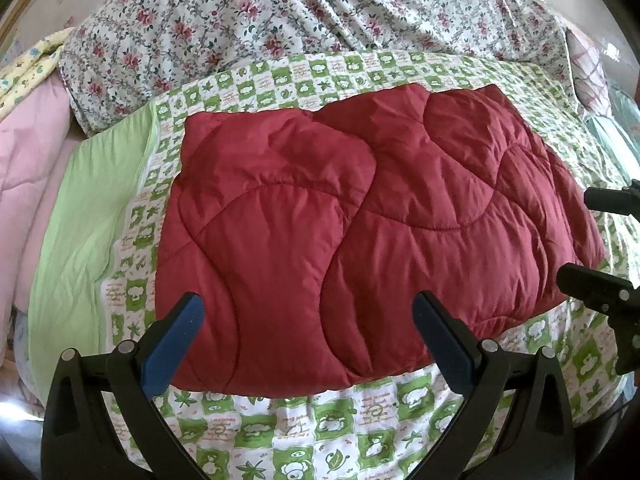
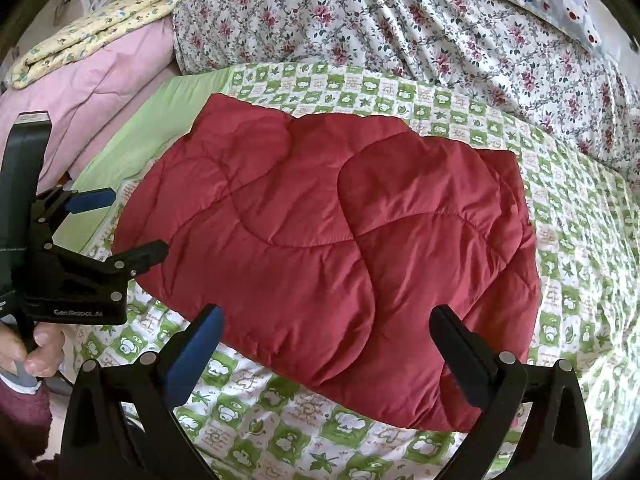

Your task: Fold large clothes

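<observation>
A dark red quilted padded garment [image 1: 352, 224] lies folded into a thick rectangle on a bed; it also shows in the right wrist view [image 2: 332, 256]. My left gripper [image 1: 308, 312] is open and empty, above the garment's near edge; it also shows at the left of the right wrist view [image 2: 136, 224], beside the garment's left end. My right gripper [image 2: 326, 328] is open and empty, over the garment's near edge; it also shows at the right edge of the left wrist view [image 1: 576, 236].
The garment rests on a green and white patterned sheet [image 1: 304, 428] with a plain green border [image 1: 84, 216]. A floral duvet [image 1: 280, 12] is bunched behind it. Pink [image 2: 116, 76] and yellow [image 2: 92, 28] bedding is stacked at the left.
</observation>
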Demonstrator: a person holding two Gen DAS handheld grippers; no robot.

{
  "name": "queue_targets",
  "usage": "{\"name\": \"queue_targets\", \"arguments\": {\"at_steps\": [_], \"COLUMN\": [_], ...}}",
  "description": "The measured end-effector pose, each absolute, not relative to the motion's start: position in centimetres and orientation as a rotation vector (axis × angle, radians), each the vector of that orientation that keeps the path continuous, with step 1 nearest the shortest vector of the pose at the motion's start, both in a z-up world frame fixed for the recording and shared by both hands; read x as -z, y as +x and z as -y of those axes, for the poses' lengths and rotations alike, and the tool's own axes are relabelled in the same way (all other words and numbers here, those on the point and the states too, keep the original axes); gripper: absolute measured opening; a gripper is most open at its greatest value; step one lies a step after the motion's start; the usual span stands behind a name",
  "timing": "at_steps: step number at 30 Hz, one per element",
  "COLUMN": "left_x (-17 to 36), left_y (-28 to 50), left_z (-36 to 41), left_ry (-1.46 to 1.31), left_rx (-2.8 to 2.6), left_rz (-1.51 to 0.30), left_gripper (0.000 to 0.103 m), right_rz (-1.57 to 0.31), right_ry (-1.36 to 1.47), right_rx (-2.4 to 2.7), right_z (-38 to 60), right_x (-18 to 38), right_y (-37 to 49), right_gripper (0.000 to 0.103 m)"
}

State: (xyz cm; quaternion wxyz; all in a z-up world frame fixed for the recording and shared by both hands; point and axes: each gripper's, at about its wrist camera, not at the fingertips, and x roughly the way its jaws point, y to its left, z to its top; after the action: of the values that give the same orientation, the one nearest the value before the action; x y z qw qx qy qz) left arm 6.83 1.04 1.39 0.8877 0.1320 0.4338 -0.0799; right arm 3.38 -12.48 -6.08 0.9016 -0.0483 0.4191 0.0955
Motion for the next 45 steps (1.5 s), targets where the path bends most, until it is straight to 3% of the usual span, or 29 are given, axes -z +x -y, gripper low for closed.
{"name": "queue_targets", "arguments": {"at_steps": [45], "left_x": [-1.7], "left_y": [6.62], "left_z": [-1.07], "left_ry": [0.276], "left_rx": [0.164], "left_rz": [-0.888], "left_gripper": [0.103], "right_rz": [-0.86], "right_ry": [-0.102], "right_rx": [-0.19], "right_z": [12.3], "right_x": [5.67], "right_y": [3.12], "right_gripper": [0.103]}}
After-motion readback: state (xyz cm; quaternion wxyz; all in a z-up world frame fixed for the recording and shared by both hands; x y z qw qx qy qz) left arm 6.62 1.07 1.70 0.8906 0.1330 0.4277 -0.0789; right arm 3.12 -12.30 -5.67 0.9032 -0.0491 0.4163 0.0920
